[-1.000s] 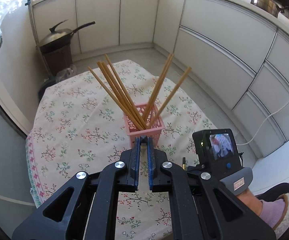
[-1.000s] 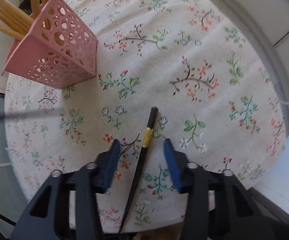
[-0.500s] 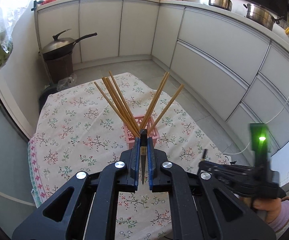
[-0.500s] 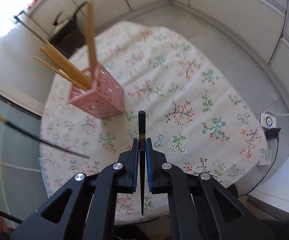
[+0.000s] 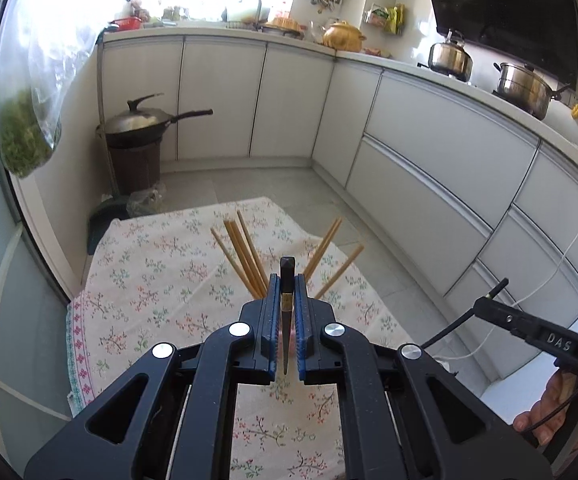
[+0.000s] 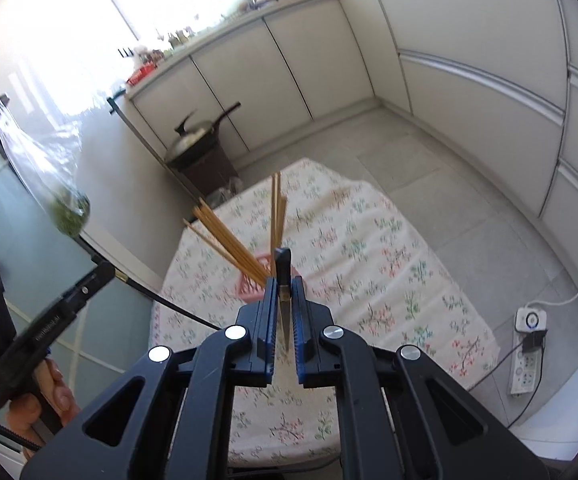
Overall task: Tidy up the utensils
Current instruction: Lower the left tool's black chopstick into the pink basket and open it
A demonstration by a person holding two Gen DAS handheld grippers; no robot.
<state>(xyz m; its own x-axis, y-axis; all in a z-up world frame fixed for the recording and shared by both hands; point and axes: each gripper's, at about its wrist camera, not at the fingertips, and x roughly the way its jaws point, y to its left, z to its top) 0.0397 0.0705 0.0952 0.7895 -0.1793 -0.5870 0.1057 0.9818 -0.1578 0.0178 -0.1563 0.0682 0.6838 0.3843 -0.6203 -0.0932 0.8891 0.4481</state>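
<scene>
My left gripper (image 5: 287,280) is shut on a black chopstick (image 5: 287,270), held high above the table. My right gripper (image 6: 283,282) is shut on a second black chopstick (image 6: 282,264), also raised. Below both stands a pink lattice holder (image 6: 255,280), mostly hidden by the fingers, with several wooden chopsticks (image 5: 245,252) fanning out of it; they also show in the right wrist view (image 6: 233,242). In the right wrist view the left gripper (image 6: 101,274) shows at the left with its black chopstick (image 6: 169,304). In the left wrist view the right gripper (image 5: 485,304) shows at the right.
The holder stands on a round table with a floral cloth (image 5: 161,280). A wok on a brown bin (image 5: 137,128) stands beyond the table. White cabinets (image 5: 429,148) curve around the room. A bag of greens (image 5: 25,140) hangs at the left. A power strip (image 6: 529,356) lies on the floor.
Both grippers closed on black chopsticks and lifted well up from the table; the right one took its chopstick off the cloth. The holder now looks smaller and farther below.
</scene>
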